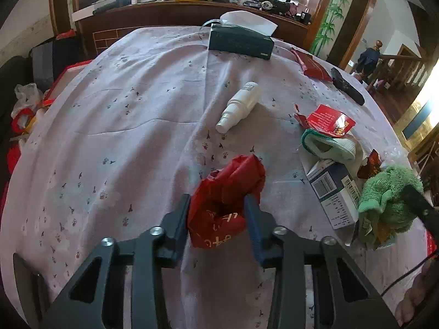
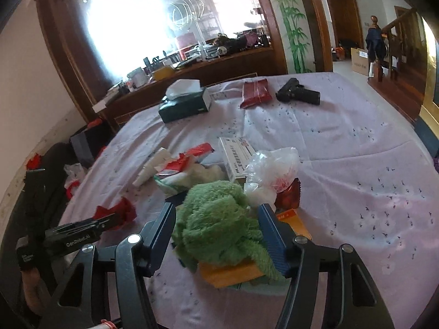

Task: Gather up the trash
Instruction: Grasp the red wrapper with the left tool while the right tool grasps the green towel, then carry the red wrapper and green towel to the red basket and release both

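Note:
My left gripper [image 1: 218,205] is shut on a crumpled red plastic bag [image 1: 227,197] on the pink tablecloth [image 1: 123,126]; that bag also shows in the right wrist view [image 2: 118,213]. My right gripper [image 2: 216,219] is shut on a fluffy green cloth [image 2: 219,224], which also shows in the left wrist view [image 1: 389,200]. The cloth lies on an orange packet [image 2: 233,274]. Beside it sit a white medicine box [image 1: 334,192], a torn red wrapper [image 1: 326,120], a clear plastic bag [image 2: 271,170] and a white spray bottle [image 1: 241,105].
A dark green tissue box [image 1: 241,42] stands at the far side of the table. A red packet [image 2: 256,93] and a black toy pistol [image 2: 299,91] lie beyond. A cluttered wooden counter [image 1: 192,8] is behind. More bags [image 1: 24,109] sit off the table's left edge.

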Available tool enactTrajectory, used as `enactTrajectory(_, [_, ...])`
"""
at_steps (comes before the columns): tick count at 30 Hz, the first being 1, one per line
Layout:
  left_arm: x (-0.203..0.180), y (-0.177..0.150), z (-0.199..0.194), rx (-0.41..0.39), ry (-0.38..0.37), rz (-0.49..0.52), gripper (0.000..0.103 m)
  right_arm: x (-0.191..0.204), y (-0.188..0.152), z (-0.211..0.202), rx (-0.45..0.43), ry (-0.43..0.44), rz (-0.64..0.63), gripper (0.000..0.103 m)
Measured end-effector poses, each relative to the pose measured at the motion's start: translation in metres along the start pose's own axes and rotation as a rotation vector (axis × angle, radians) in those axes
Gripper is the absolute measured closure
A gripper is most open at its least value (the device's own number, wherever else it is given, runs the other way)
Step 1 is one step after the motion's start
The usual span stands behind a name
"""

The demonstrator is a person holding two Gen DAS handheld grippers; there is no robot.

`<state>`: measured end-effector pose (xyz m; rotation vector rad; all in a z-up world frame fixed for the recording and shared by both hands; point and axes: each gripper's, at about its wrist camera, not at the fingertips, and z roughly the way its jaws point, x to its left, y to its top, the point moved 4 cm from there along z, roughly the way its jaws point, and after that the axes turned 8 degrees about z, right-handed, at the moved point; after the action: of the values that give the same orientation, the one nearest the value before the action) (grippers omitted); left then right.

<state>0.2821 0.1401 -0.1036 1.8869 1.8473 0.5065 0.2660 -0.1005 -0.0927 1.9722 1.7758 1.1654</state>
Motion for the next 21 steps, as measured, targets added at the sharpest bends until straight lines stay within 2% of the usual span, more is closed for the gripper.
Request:
enactTrajectory(2, [-0.003,-0.001,-0.003,-0.004,0.004,0.017,0.087,0.000,-0.005,0.008,0.023,0.018,0.002,0.051])
enactTrajectory(5, [-0.010,-0.002,-0.005,-0.003,-0.026,0.035,0.089,0.002,-0.009,0.006,0.025,0.027,-0.008,0.063])
enactTrajectory(11, [-0.021,-0.012,-0.038,-0.050,-0.075,0.009,0.090,0.001,-0.013,-0.035,-0.018,0.073,0.024,0.067])
enactTrajectory(15, [-0.041,-0.027,-0.081,-0.100,-0.096,0.012,0.089,-0.002,-0.019,-0.095,-0.088,0.091,0.029,0.067])
enactTrajectory(21, [-0.100,-0.049,-0.164,-0.219,-0.139,0.069,0.089,-0.016,-0.027,-0.184,-0.206,0.082,0.027,0.067])
